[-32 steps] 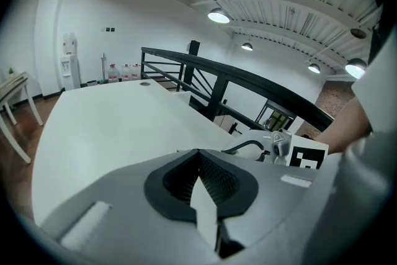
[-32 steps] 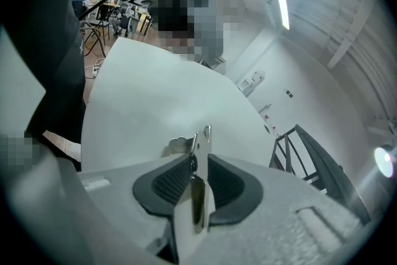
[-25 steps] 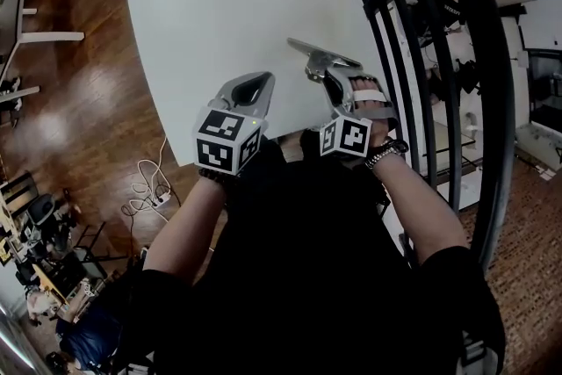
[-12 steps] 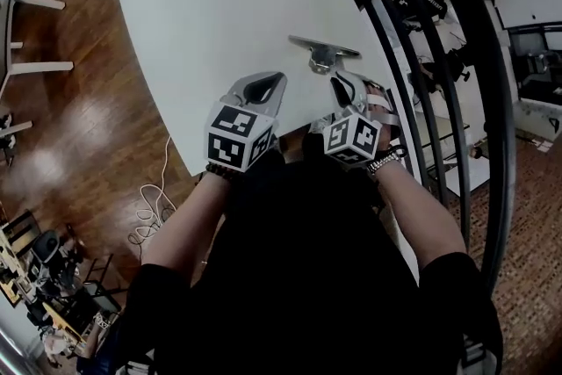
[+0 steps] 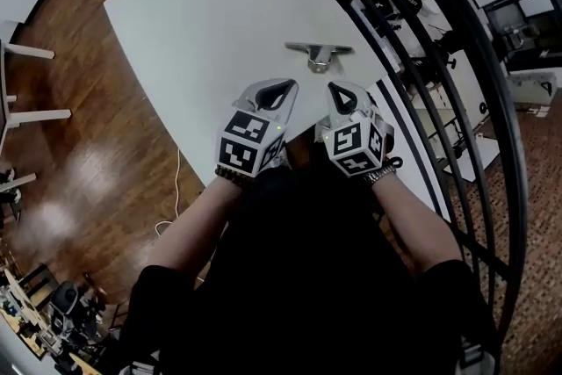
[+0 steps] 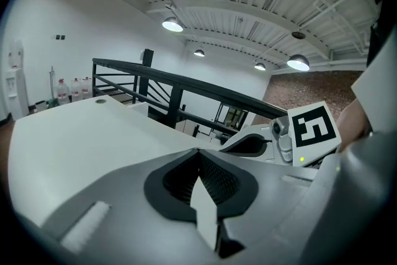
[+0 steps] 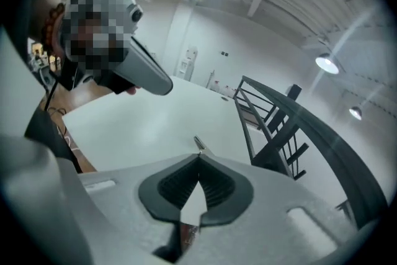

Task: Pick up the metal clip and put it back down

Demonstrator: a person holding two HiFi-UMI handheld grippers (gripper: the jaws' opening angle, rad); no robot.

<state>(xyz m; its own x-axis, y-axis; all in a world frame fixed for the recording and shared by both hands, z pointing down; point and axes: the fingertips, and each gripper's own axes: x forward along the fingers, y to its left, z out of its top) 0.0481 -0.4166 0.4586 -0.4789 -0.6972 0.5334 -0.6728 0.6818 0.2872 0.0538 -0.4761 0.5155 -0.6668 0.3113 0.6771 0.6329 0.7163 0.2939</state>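
tbl (image 5: 202,22): white, big, bare top; the landmark for the rest
small round disc (image 6: 100,101): on tbl top, near far corner
railing (image 6: 176,102): black metal, runs along tbl's right edge, just beside it
floor (image 5: 79,145): dark wood, glossy, left of tbl & below it
cable (image 5: 167,224): thin, white, on floor just off tbl's near-left edge
white furniture legs (image 5: 35,115): on floor, well left of tbl
ceiling lamps (image 6: 173,24): round, lit, high above tbl
bottles (image 6: 67,89): row by wall, beyond tbl's far-left end
brick wall (image 6: 316,87): beyond railing, tbl's far side
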